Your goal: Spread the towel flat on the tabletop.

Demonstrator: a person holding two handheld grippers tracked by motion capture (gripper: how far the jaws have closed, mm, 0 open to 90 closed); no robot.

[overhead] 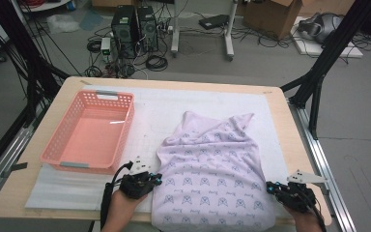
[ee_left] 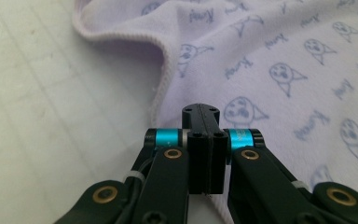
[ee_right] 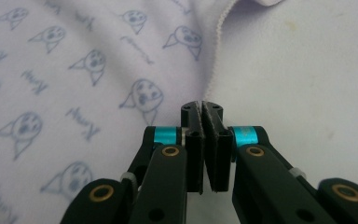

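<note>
**Op 1:** Right now I'm looking along the left gripper [ee_left: 204, 112], and its jaws are pressed together at the near left edge of the lilac cloth [overhead: 210, 171]. Whether any fabric is sitting between them, I can't tell.

**Op 2:** I'm seeing the same on my side. The right gripper [ee_right: 204, 108] is also squeezed shut, right at the stitched hem [ee_right: 216, 46], and I can't tell if it's actually pinching cloth.

**Op 1:** That's what's worrying me. If one side is only nipping the hem, I'm guessing it'll slip free as we lift, and the cloth will swing from one corner.

**Op 2:** And the near end is hanging over the edge of the table [overhead: 290, 113], so a dropped corner could drag the whole thing off.

**Op 1:** The far end is lying rumpled too, so it may fold crooked.

**Op 2:** I'm checking the pink basket [overhead: 125, 116] to the left of the cloth: it's standing empty, apart from the cloth.
</note>
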